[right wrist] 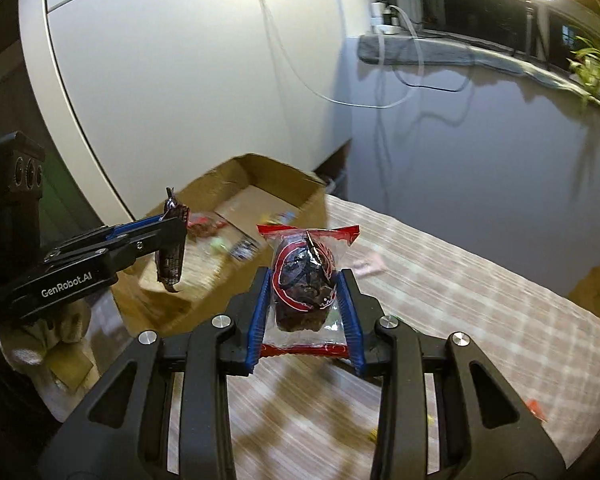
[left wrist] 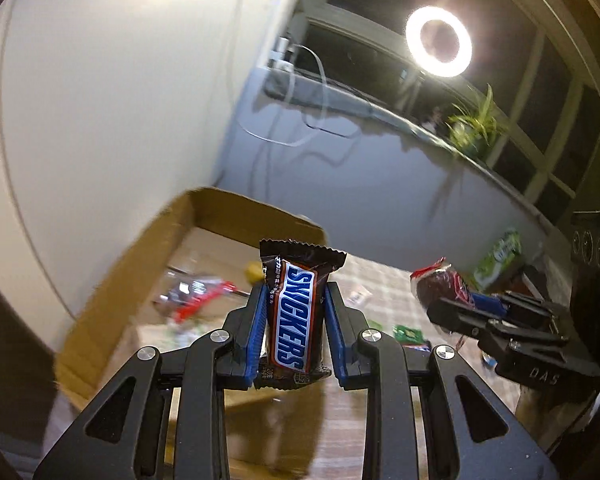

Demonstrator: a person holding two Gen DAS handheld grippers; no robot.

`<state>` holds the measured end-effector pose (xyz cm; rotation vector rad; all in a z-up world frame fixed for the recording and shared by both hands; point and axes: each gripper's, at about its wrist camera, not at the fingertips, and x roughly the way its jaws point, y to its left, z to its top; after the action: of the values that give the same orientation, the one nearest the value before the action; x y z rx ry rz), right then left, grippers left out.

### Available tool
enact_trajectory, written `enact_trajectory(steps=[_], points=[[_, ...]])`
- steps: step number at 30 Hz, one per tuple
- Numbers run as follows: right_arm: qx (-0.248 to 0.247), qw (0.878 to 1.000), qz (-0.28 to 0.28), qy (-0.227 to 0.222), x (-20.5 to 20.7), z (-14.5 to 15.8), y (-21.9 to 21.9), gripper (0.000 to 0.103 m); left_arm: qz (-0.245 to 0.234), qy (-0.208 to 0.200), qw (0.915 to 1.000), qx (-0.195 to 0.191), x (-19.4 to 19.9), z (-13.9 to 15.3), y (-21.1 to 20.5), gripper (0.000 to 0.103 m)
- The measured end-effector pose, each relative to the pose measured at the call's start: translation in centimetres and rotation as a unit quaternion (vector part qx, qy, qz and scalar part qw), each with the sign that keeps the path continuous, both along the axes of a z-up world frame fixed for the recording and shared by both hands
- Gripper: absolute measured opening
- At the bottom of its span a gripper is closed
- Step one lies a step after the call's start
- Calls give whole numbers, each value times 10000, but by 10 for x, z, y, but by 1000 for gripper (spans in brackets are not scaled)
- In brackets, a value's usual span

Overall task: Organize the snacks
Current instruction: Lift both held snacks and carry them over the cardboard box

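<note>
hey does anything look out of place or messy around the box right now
Nothing is damaged or spilled. A few loose snack packets lie scattered on the checked tablecloth outside the cardboard box, not yet sorted.

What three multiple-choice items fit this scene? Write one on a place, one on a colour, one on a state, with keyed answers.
1. Where is the cardboard box?
A. against the white cabinet
B. on the windowsill
C. on the floor

2. What colour are the Snickers bar letters?
A. green
B. blue
C. yellow

3. What is the right gripper doing?
A. hanging empty
B. resting in the box
C. clamping a clear-wrapped cake

Answers: A, the box stands beside the cabinet; B, blue letters on white; C, the jaws press the wrapper's sides.
</note>
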<state>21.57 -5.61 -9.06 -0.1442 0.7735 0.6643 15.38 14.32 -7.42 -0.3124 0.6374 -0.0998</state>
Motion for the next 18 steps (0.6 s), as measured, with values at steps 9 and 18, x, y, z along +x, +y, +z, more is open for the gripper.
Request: enact_trajectory(steps=[9,18], points=[[-58,9995,308,88,18,-6,64,35,379,25,9993,48,-3,-5,25,26],[-156,9984,455,286,32,-30,96,35,534,82,9985,108,-4,-9,35,26]])
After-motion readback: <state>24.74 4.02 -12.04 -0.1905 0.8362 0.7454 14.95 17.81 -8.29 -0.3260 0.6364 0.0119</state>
